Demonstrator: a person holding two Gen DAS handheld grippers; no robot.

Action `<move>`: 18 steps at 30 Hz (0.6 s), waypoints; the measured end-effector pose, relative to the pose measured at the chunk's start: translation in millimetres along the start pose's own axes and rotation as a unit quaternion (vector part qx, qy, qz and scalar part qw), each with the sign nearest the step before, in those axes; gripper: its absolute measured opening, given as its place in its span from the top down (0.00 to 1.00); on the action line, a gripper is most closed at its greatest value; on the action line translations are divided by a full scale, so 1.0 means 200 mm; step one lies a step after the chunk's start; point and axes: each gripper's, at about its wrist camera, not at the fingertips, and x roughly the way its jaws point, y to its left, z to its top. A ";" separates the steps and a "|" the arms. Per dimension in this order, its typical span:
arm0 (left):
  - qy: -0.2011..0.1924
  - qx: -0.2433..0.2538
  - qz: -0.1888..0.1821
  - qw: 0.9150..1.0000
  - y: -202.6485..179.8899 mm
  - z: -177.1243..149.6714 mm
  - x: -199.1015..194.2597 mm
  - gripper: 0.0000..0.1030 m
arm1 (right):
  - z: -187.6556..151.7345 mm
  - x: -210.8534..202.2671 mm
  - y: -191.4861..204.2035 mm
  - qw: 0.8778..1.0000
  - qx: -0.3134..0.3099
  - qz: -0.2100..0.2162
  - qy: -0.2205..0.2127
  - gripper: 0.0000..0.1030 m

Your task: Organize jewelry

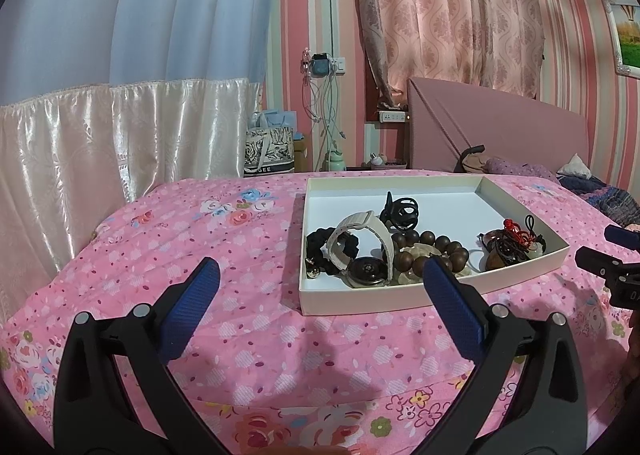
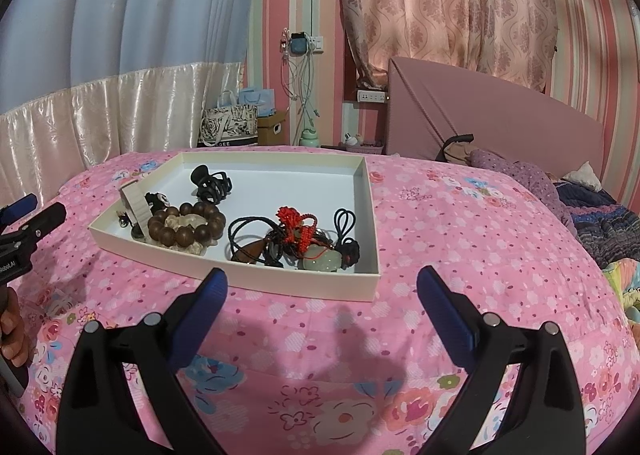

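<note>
While both hover over the bed (image 1: 248,239), left hand-held gripper (image 1: 320,287) and right hand-held gripper (image 2: 322,291) gape wide, empty; jewelry tray (image 2: 304,283) mid-frame.

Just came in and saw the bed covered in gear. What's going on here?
A person holds a two-finger gripper in each hand over a pink floral bedspread. Both the left gripper and right gripper are open and empty, short of a shallow white tray. Everything lies in the tray: a watch, a wooden bead bracelet, a black hair claw and a tangle of corded pendants. Nothing is picked up yet.
</note>
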 end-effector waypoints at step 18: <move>0.005 0.001 0.005 1.000 0.00 0.01 0.00 0.03 | 0.00 0.00 0.00 1.000 0.000 -0.004 -0.001 0.07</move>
